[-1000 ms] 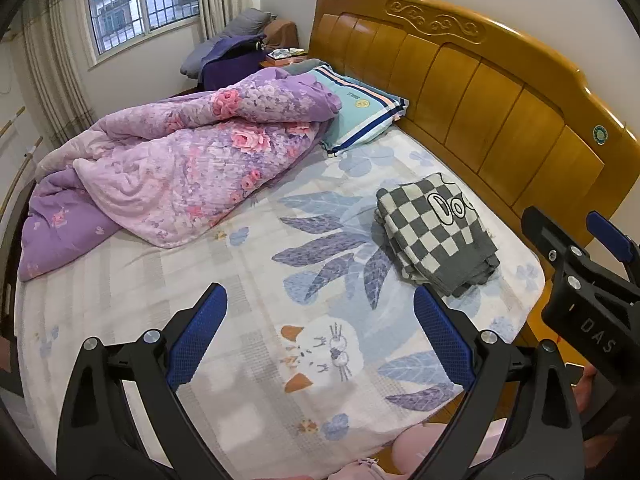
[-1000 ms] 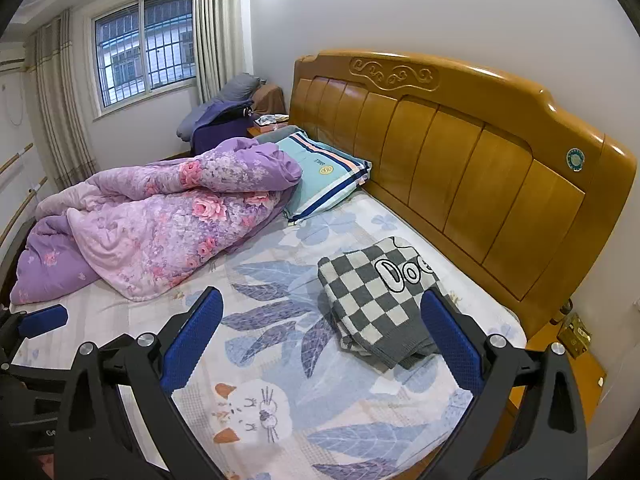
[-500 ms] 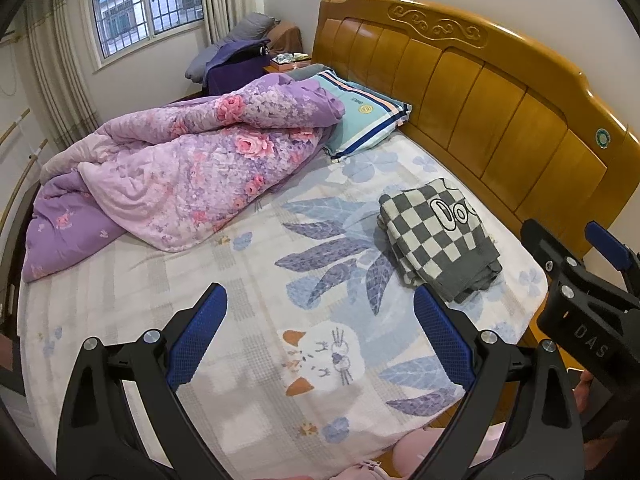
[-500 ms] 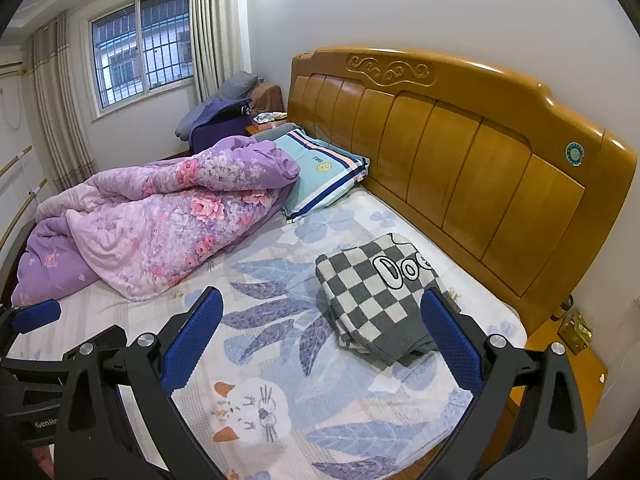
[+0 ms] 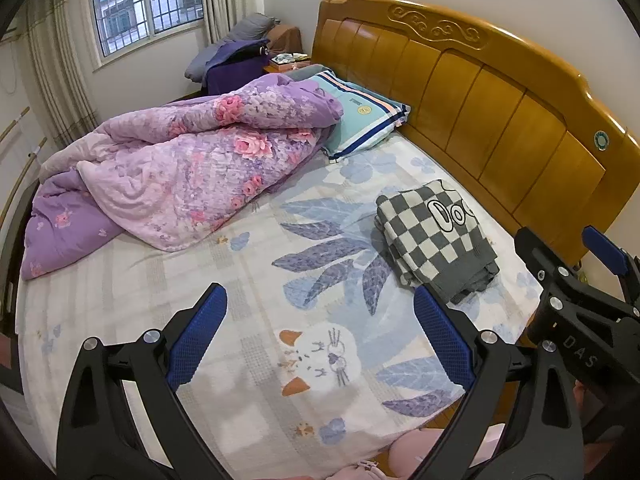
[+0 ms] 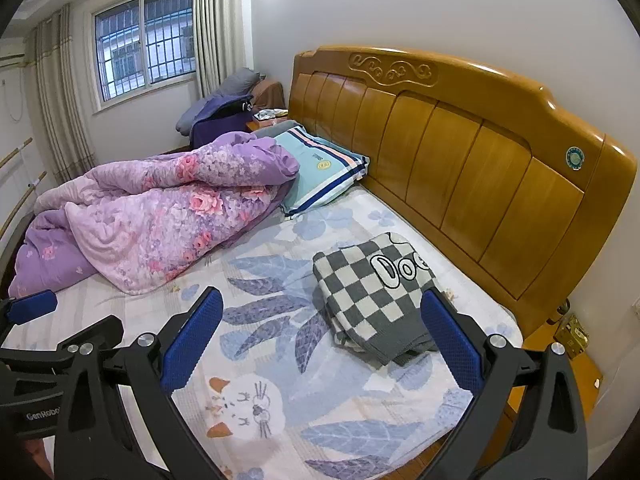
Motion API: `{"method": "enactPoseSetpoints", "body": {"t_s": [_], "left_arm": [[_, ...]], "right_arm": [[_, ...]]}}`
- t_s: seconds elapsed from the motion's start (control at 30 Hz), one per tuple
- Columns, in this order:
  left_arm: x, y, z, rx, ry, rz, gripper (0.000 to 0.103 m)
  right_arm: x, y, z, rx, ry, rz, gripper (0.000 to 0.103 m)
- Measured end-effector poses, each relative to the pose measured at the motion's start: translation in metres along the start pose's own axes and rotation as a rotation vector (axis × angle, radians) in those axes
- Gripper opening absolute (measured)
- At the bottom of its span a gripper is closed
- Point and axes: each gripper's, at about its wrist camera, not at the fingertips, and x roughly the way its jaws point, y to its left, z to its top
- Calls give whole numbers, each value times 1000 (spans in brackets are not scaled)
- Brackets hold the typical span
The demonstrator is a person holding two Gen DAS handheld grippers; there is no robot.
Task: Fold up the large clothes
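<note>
**Grippers draw back from a folded sweater on the bed**

A checkered grey-and-white sweater (image 6: 376,300) lies folded in a compact stack at the right of the frame, on the patterned bedsheet (image 5: 248,280) just in front of the wooden headboard (image 5: 480,92). Both tools hang above the near edge of the bed, touching nothing. The left gripper (image 5: 320,340) has its jaws spread wide and empty; the right gripper (image 6: 320,344) is likewise released, its blue pads (image 6: 192,336) framing the sweater without contact. Over the past second the views have shifted only slightly, the bed sliding a little farther off and the sweater keeping its shape and place. That reads as a finished fold: the garment appears done and let go, and the person seems to be backing away, either to end the job or to fetch another piece.

A crumpled purple floral quilt (image 5: 192,168) fills the left and upper left of the frame, well apart from the sweater, with a striped blue pillow (image 6: 320,172) tucked between it and the headboard. More bedding is heaped under the window (image 6: 144,40) at the far wall. The middle of the sheet lies open, so nothing crowds the folded stack; the quilt would be the only bulk to work around if more clothes are laid out.
</note>
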Motion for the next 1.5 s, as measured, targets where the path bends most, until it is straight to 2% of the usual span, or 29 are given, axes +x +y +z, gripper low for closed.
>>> {"method": "enactPoseSetpoints", "body": {"t_s": [1.5], "left_arm": [[11, -14, 3, -23, 4, -6, 95]], "right_arm": [[9, -9, -7, 1, 3, -9, 96]]}}
